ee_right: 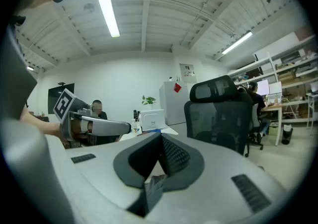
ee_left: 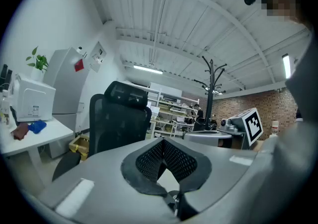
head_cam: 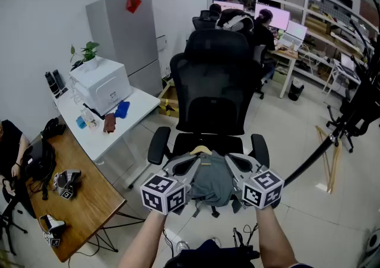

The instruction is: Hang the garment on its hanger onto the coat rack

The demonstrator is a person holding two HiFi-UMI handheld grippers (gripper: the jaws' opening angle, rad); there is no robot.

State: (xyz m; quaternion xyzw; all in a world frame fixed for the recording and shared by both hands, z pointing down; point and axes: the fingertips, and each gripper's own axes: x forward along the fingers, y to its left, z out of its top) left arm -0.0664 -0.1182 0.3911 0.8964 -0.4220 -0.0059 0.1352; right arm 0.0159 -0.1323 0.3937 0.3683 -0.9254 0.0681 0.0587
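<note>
A grey garment (head_cam: 212, 182) on a wooden hanger (head_cam: 200, 150) lies on the seat of a black office chair (head_cam: 217, 76). My left gripper (head_cam: 191, 164) and right gripper (head_cam: 231, 161) hover side by side over it, one at each shoulder. Both point forward and up. In the left gripper view the left gripper (ee_left: 163, 141) has its pads together with nothing between them. The right gripper (ee_right: 160, 138) looks the same in its own view. The black coat rack (head_cam: 350, 119) stands at the right and appears as coat rack (ee_left: 210, 94) behind the chair.
A white desk (head_cam: 139, 106) with a printer (head_cam: 104, 85) and a grey fridge (head_cam: 127, 29) stand left of the chair. A wooden table (head_cam: 77, 201) at lower left carries spare grippers. People sit at desks (head_cam: 285, 53) in the back.
</note>
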